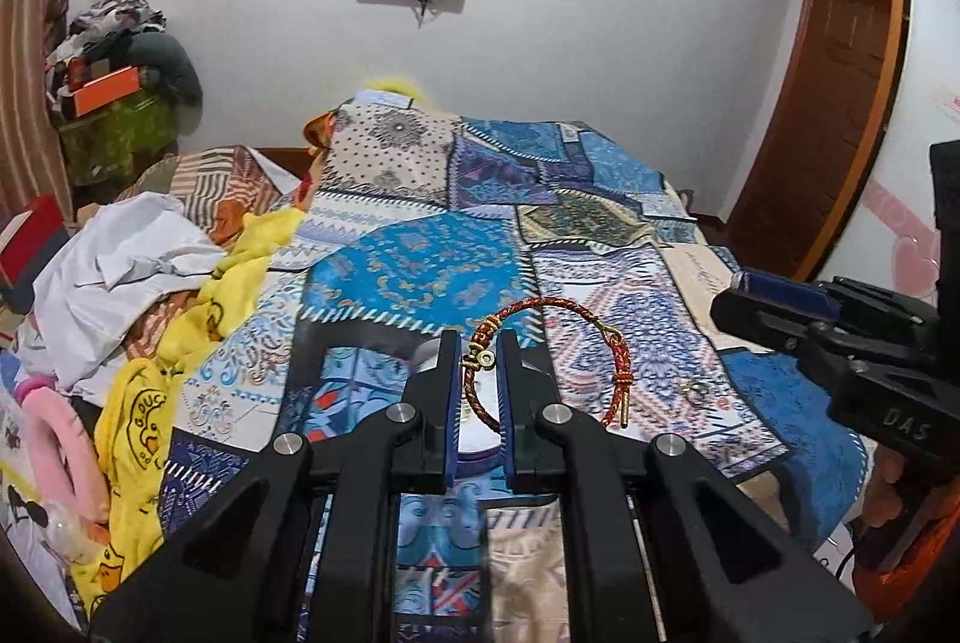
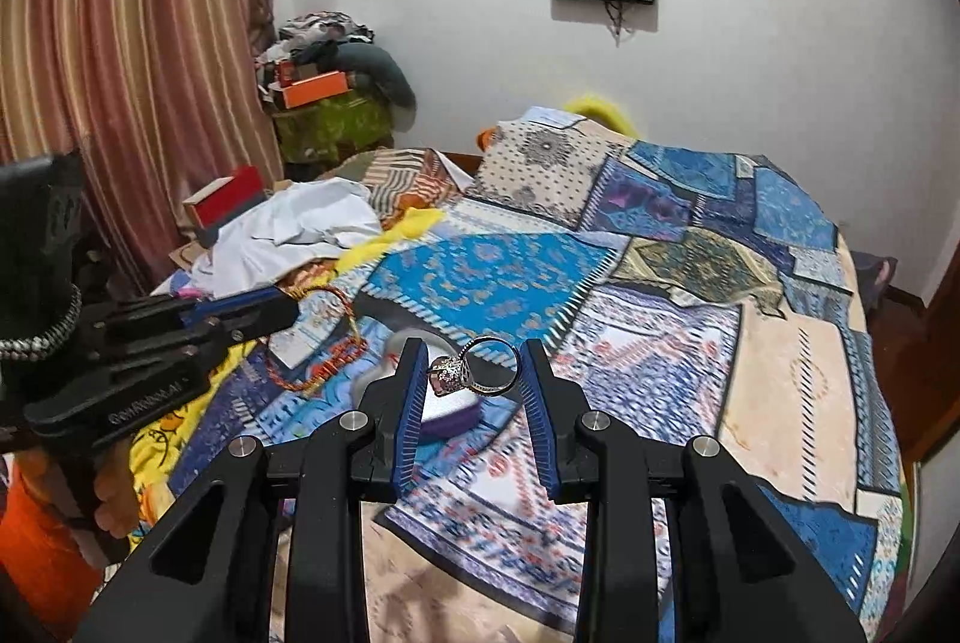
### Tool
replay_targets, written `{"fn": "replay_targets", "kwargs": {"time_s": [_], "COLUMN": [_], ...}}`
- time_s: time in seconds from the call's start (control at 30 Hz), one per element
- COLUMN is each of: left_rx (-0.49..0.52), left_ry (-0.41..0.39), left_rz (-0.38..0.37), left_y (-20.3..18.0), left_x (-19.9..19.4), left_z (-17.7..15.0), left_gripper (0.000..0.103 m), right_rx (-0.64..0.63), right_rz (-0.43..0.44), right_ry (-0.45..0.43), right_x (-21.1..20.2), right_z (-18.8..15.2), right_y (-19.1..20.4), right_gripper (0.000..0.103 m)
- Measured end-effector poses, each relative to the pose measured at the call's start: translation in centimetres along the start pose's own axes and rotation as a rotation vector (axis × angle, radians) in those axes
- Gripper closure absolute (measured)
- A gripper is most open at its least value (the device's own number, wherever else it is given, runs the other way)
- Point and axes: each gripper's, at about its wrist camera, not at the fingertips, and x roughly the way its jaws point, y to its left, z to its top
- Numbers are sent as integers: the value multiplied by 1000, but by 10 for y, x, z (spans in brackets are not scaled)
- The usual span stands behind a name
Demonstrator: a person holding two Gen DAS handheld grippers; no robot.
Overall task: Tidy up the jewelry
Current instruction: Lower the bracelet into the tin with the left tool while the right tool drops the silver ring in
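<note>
left tongs clamp one red bracelet; right tongs clamp one ring.

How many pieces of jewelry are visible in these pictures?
2. The red braided bracelet is held in the left gripper; the ring is held in the right gripper. More may be hidden among the bed clutter.

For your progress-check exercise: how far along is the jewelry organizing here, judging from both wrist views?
Nothing looks stowed yet. In hand: the left gripper is shut on the red braided bracelet, and the right gripper is shut on the stone-set ring, both lifted above the patchwork bedspread. Left: setting both down, probably in the pale round dish below.
</note>
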Motion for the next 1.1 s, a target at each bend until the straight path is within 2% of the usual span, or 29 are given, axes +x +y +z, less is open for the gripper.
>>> {"fn": "replay_targets", "kwargs": {"time_s": [0.23,0.73,1.1], "left_rx": [-25,-31,-19], "left_ry": [36,141,167], "left_rz": [15,-4,-16], "left_y": [17,27,29], "left_x": [18,76,98], "left_z": [-7,-22,-25], "left_gripper": [94,94,94], "right_rx": [-21,4,25], "right_rz": [31,54,97], "right_ry": [15,151,208], "right_x": [19,79,103], "right_z": [4,-6,-11], "right_y": [12,9,9], "right_gripper": [75,74,74]}}
